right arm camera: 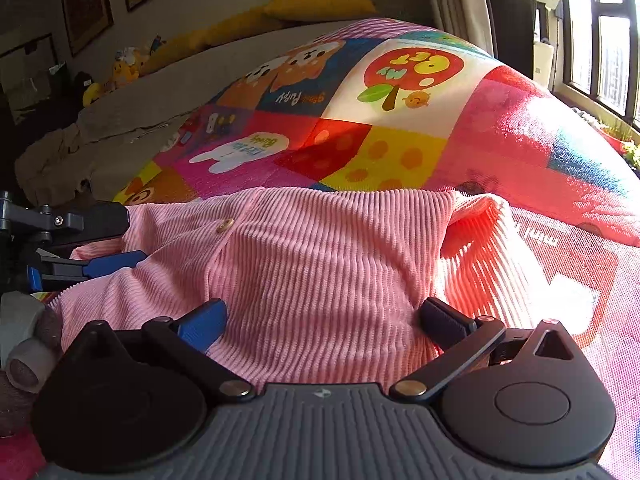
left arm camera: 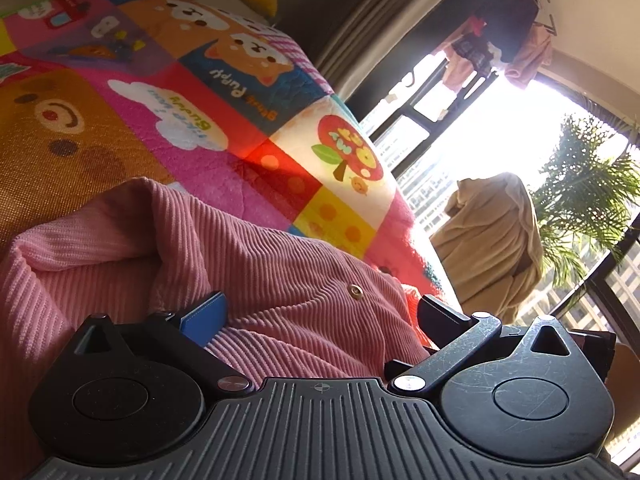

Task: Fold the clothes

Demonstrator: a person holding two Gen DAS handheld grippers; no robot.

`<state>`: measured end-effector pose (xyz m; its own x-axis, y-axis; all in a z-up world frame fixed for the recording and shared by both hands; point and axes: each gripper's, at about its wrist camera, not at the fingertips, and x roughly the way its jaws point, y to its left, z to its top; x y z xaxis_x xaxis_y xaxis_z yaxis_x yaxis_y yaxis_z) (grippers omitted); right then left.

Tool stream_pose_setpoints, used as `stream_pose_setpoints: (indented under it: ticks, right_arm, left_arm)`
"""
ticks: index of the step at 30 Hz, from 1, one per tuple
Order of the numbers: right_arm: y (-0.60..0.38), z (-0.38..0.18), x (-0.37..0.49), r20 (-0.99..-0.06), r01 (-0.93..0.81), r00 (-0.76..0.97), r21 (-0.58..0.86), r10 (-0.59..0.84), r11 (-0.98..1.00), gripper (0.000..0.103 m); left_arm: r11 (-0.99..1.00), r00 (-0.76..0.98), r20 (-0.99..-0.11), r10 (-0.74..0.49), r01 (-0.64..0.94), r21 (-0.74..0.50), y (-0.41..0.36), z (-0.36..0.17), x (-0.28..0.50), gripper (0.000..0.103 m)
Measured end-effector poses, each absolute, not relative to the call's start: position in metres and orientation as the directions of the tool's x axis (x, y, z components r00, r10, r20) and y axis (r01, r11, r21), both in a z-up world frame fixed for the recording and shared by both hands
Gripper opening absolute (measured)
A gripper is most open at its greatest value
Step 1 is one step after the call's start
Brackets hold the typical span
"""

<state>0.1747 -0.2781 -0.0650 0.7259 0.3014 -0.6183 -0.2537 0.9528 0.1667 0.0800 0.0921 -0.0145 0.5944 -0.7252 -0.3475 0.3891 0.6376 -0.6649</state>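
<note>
A pink ribbed cardigan (left arm camera: 280, 264) with a small gold button (left arm camera: 355, 291) lies bunched on a bright patchwork quilt (left arm camera: 192, 80). In the left wrist view my left gripper (left arm camera: 322, 304) stands open, blue and black fingers wide apart, with cardigan fabric lying between them. In the right wrist view my right gripper (right arm camera: 324, 306) is likewise open over the cardigan (right arm camera: 328, 248), with fabric between its fingers. The left gripper (right arm camera: 128, 240) shows at the left edge, at the garment's left side. A folded-over part of the cardigan (right arm camera: 476, 216) sits at the right.
The quilt (right arm camera: 400, 120) covers a bed with yellow pillows (right arm camera: 320, 4) at its head. A beige cloth (left arm camera: 492, 244) hangs near a tall window (left arm camera: 500, 128) with a palm plant (left arm camera: 588, 192). Clothes hang on a rack (left arm camera: 500, 44). Plush toys (right arm camera: 120, 72) sit beside the bed.
</note>
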Motion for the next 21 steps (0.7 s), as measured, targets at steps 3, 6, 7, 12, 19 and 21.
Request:
stream_pose_setpoints:
  ticks: [3,6,7,12,19,21]
  right_arm:
    - [-0.277,-0.065,0.176,-0.623,-0.252,0.724,0.16,0.296,0.954,0.103]
    - [-0.269,-0.063,0.179,-0.655,-0.246,0.709,0.118,0.262,0.962,0.103]
    - [-0.267,-0.06,0.179,-0.68,-0.238,0.689,0.115,0.252,0.964,0.103]
    - [-0.283,-0.025,0.174,-0.776,-0.117,0.513,0.36,0.367,0.926,0.103]
    - [-0.309,0.006,0.165,-0.606,-0.06,0.607,0.61,0.514,0.79,0.103]
    - [-0.301,0.008,0.166,-0.567,-0.084,0.752,0.424,0.337,0.902,0.103]
  left_arm:
    - [0.629,0.593,-0.34,-0.73,0.388,-0.673,0.093,-0.015,0.081,0.103]
    - [0.615,0.592,-0.326,-0.737,0.388,-0.687,0.096,-0.016,0.081,0.103]
    - [0.614,0.592,-0.325,-0.738,0.388,-0.688,0.096,-0.017,0.081,0.103]
    - [0.613,0.592,-0.324,-0.738,0.388,-0.688,0.096,-0.017,0.081,0.103]
    - [0.616,0.594,-0.326,-0.736,0.387,-0.686,0.095,-0.017,0.081,0.103]
    - [0.629,0.597,-0.336,-0.729,0.389,-0.673,0.093,-0.015,0.079,0.103]
